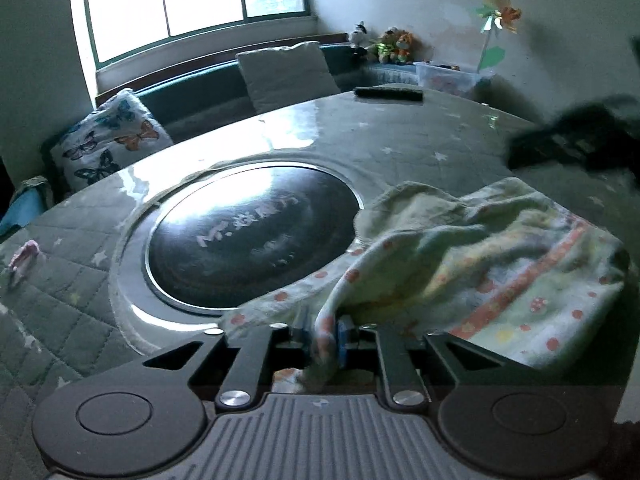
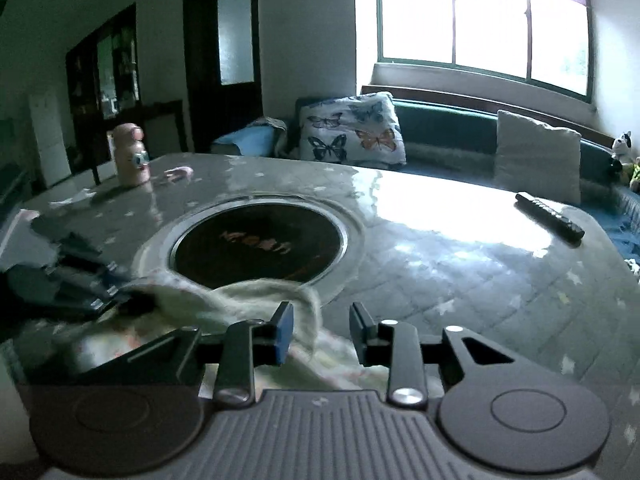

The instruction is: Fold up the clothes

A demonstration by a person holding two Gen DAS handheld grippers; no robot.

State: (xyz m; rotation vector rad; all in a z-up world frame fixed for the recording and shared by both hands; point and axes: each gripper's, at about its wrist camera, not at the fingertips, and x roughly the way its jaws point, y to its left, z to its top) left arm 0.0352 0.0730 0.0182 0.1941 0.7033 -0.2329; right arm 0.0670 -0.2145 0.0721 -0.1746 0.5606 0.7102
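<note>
The small printed garment (image 1: 472, 256), pale yellow-green with orange dots and a striped band, lies crumpled on the quilted table cover (image 1: 420, 148), just beside the black round hotplate (image 1: 252, 232) set into the table's middle, with one rumpled edge lapping over the hotplate's metal rim on the side nearest the cameras. It looks like thin, soft cotton: light, limp, with no stiffness of its own, so I judge it will sag and bunch wherever it is not supported, and drag a little on the cover, which looks glossy.

The left gripper (image 1: 324, 334) has its blue pads closed tight on a pinched fold of the garment's near edge, the cloth rising in a ridge from the jaws. The right gripper (image 2: 320, 332) stands with its jaws well apart and nothing between them; a curl of the garment's hem (image 2: 308, 312) lies just beside its left pad, on the near side of the hotplate.

The hem or a corner seems the best place to take hold, since doubled fabric gives more to bite. Pinching mid-panel would likely gather loose layers. A remote control (image 2: 550, 218) lies well beyond the hotplate.
</note>
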